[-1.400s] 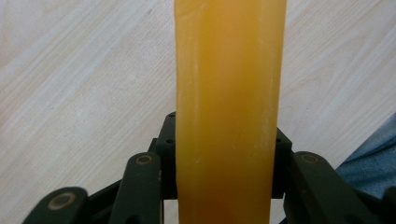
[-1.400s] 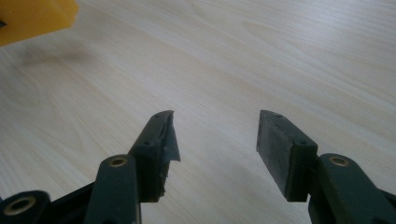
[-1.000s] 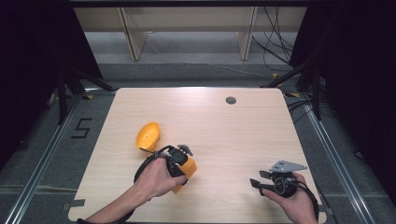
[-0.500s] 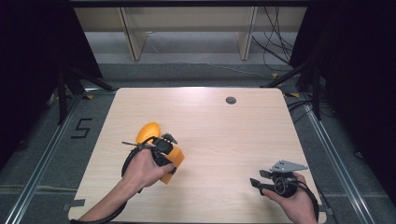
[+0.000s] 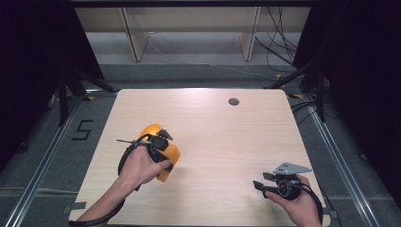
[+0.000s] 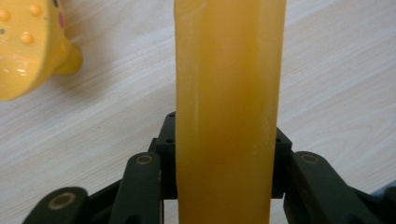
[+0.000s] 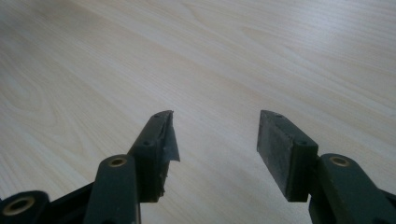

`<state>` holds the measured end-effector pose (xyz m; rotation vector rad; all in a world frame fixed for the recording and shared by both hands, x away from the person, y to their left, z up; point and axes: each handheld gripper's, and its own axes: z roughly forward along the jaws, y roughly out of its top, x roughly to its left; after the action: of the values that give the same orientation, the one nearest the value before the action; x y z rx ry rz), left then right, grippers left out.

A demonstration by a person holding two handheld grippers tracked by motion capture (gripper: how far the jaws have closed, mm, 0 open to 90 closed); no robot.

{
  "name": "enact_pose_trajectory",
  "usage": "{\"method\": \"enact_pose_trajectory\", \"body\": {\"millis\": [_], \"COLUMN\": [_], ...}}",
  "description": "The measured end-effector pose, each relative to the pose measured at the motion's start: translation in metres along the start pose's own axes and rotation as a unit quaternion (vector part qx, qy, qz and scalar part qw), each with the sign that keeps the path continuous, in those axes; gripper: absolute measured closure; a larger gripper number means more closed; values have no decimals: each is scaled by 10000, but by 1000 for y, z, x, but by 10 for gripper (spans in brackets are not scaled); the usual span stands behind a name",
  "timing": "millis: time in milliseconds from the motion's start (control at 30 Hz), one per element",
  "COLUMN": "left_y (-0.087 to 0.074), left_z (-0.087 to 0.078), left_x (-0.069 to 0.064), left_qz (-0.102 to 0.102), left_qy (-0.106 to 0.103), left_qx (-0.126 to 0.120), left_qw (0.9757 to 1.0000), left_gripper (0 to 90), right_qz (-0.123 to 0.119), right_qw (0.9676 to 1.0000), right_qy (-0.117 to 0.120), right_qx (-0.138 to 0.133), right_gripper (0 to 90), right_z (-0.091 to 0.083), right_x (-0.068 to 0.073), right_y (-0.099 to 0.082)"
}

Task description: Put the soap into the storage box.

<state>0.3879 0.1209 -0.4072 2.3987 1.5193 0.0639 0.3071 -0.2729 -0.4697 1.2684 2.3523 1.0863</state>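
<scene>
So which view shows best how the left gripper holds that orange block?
The left gripper view: the orange block stands clamped between its black jaws. The high view shows the block mostly hidden under the hand and left gripper.

It looked like a lab recording bay: a bare wooden table (image 5: 213, 142) stood between dark curtains, cables (image 5: 279, 47) trailing upper right, a taped numeral (image 5: 82, 130) at left.

Glossy orange plastic piece (image 6: 229, 112) over a matt pale wood-grain table (image 5: 227, 137).
</scene>
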Motion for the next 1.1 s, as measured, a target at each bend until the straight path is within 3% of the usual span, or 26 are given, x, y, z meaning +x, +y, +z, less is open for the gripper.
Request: {"method": "enact_pose_trajectory", "body": {"millis": [67,200,400,433,467,667,733,1067,1100], "left_y": [0,3,6,7,7,9,10,13,13], "left_z": [-1,-3,-8,-11,-11,-14,-16,-22,-22], "left_x": [2,11,21,23,22,29,33,44,45], "left_qz": [-77,51,-107,-121,-340,-510,-461,-623,-634], "left_qy": [-6,-24,11,164,124,145,159,180,198], "left_qx": [0,-26,-69,-43,-36,-48,-41,-104,-141], "left_qw": [10000,10000,9999,9998,9993,9986,9988,9978,9977], "left_gripper": [605,605,605,605,605,605,605,605,605], "right_qz": [5,1,0,0,9,0,4,10,202], "right_qw": [10000,10000,10000,10000,10000,10000,10000,10000,9998], "right_qy": [10,0,2,3,13,2,1,-2,50], "right_qx": [-11,0,4,3,-12,5,2,5,71], "right_gripper": [465,465,465,465,465,464,465,464,464], "right_z": [0,0,0,0,0,0,0,0,0], "right_x": [0,0,0,0,0,0,0,0,3], "right_y": [0,0,0,0,0,0,0,0,0]}}
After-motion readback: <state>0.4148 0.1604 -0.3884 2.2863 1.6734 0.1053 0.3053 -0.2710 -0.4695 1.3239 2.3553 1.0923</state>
